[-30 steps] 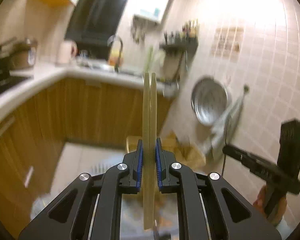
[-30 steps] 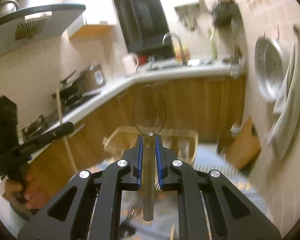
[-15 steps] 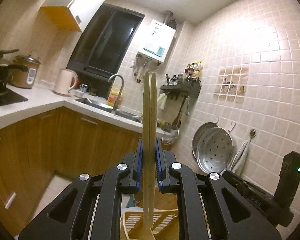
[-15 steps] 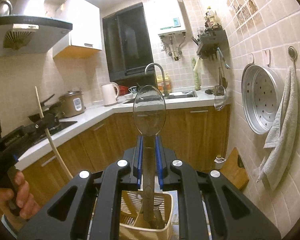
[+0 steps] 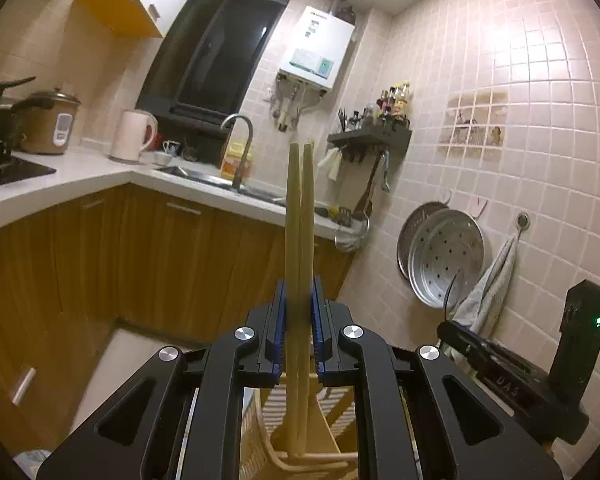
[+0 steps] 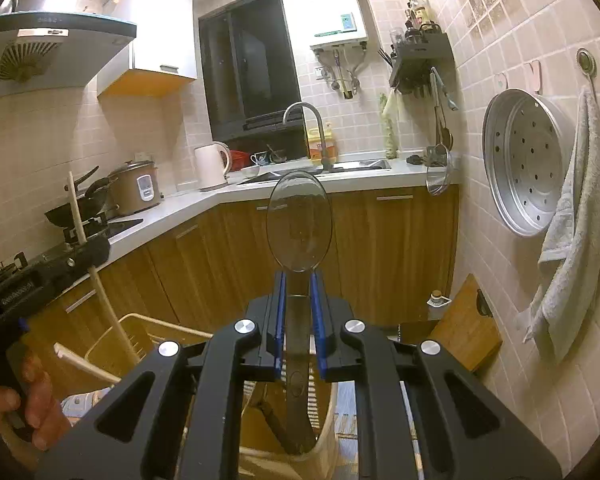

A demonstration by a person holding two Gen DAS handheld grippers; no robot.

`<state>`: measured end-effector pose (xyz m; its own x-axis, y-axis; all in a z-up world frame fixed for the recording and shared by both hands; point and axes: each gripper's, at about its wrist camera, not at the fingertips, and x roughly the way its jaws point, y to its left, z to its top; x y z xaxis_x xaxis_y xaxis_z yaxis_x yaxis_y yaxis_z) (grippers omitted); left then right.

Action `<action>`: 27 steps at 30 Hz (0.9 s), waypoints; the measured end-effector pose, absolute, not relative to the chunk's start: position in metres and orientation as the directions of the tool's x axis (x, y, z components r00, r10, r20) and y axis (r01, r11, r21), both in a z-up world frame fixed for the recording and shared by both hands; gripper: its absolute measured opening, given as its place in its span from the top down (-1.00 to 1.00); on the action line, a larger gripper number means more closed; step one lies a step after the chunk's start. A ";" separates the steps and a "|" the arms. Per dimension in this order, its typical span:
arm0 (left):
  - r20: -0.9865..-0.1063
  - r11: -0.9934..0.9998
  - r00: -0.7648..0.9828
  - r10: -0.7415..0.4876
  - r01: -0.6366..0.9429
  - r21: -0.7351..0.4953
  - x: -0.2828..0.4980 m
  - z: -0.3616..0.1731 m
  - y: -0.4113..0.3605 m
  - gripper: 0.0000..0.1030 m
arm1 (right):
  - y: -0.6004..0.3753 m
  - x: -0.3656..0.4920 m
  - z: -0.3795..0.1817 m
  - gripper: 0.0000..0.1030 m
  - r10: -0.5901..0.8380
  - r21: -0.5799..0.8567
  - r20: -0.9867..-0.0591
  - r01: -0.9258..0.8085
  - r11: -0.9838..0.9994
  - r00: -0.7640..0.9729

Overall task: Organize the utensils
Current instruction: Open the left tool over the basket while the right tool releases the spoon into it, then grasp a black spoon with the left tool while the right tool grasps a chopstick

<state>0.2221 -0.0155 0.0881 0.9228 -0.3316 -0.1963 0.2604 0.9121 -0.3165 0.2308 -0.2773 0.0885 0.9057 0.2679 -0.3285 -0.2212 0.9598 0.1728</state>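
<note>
1. L gripper [image 5: 299, 322]: clamped on pair of pale wooden chopsticks [image 5: 299, 216], blue pads pressing both sides. Sticks upright, tips well above jaws, butt ends hanging below into cream slotted plastic utensil basket [image 5: 268, 420].
2. R gripper [image 6: 299, 322]: clamped on neck of clear smoky plastic spoon [image 6: 299, 226], bowl up just above jaws, handle pointing down into same basket [image 6: 328, 408], end near or in a compartment; touching bottom or not: can't tell.
3. Other gripper visible off to side in each view; person's hand [image 6: 24, 392] on L grip handle at lower left of R view.
4. Handling, chopsticks: light, stiff, smooth; two sticks in one pinch prob. prone to scissoring or sliding past each other. Mid-length hold as now looks right; keep pinch square.
5. Handling, spoon: light, rigid, slick plastic, likely to pivot about a narrow neck. Hold at flat neck just under bowl seems best; avoid bowl itself, curved and poss. brittle.
6. Step judged: lowering both into basket compartments, release not yet done. Risk: ends catching on slots or divider, tipping the light basket.
</note>
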 end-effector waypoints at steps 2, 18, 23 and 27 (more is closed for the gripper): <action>-0.203 0.914 0.921 -0.333 0.263 -0.308 0.220 0.087 -0.015 0.66 | -0.278 0.227 0.087 0.79 0.282 0.180 -0.341 -0.232 0.956 0.897; -0.239 0.904 0.906 -0.349 0.259 -0.339 0.167 0.099 0.014 0.30 | -0.298 0.169 0.097 0.37 0.301 0.202 -0.430 -0.234 0.951 0.851; -0.320 0.905 0.862 -0.392 0.300 -0.301 0.142 0.105 0.006 0.30 | -0.295 0.145 0.104 0.37 0.285 0.175 -0.506 -0.227 0.958 0.814; -0.423 0.902 0.803 -0.421 0.323 -0.285 0.122 0.096 -0.006 0.30 | -0.292 0.131 0.099 0.37 0.302 0.186 -0.600 -0.237 0.953 0.741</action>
<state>0.1224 -0.0056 0.0957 0.8025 -0.4208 -0.4230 0.3228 0.9024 -0.2853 0.1315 -0.2920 0.0990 0.7410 0.3017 -0.5999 -0.2373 0.9534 0.1863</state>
